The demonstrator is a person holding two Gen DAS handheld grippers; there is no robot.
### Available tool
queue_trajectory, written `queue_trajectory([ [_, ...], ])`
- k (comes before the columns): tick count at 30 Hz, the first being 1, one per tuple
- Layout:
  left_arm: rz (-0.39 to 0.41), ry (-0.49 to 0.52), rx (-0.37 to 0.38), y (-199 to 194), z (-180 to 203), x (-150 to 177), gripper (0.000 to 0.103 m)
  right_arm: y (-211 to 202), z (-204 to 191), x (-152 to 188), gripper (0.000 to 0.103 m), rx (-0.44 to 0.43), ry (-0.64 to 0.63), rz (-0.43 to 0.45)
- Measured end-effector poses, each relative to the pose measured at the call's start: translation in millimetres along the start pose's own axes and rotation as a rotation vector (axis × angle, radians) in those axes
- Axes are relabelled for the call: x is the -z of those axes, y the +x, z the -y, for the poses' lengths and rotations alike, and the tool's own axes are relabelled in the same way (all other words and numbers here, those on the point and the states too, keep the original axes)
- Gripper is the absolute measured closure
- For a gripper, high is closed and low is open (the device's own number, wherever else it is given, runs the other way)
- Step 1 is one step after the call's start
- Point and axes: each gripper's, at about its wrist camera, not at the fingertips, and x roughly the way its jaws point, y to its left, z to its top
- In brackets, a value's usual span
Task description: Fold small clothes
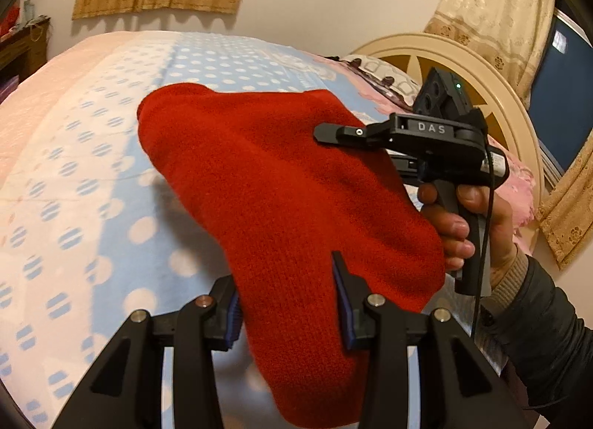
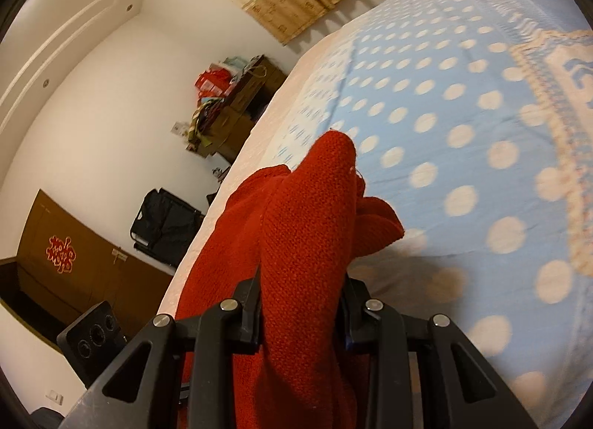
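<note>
A small red knitted garment (image 1: 281, 188) hangs above the bed, stretched between both grippers. My left gripper (image 1: 289, 303) has the cloth running between its blue-padded fingers (image 1: 343, 303), which stand fairly wide apart on the thick fabric. My right gripper (image 2: 302, 299) is shut on a bunched fold of the same red garment (image 2: 307, 214). In the left wrist view the right gripper (image 1: 326, 132) shows side-on at the garment's far right edge, held by a hand (image 1: 467, 221).
A bed with a blue polka-dot blanket (image 1: 92, 177) lies under the garment. A cream round headboard (image 1: 481, 77) and curtains are at the right. A brown cabinet (image 2: 92, 266), a black bag (image 2: 166, 225) and cluttered shelves stand beside the bed.
</note>
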Motion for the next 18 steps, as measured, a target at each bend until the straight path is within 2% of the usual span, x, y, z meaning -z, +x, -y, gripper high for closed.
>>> queue_trajectory([
  [18, 0.076, -0.081, -0.044, -55, -36, 33, 0.062, 52, -68, 21, 0.072, -0.062, -0.068, -0.060],
])
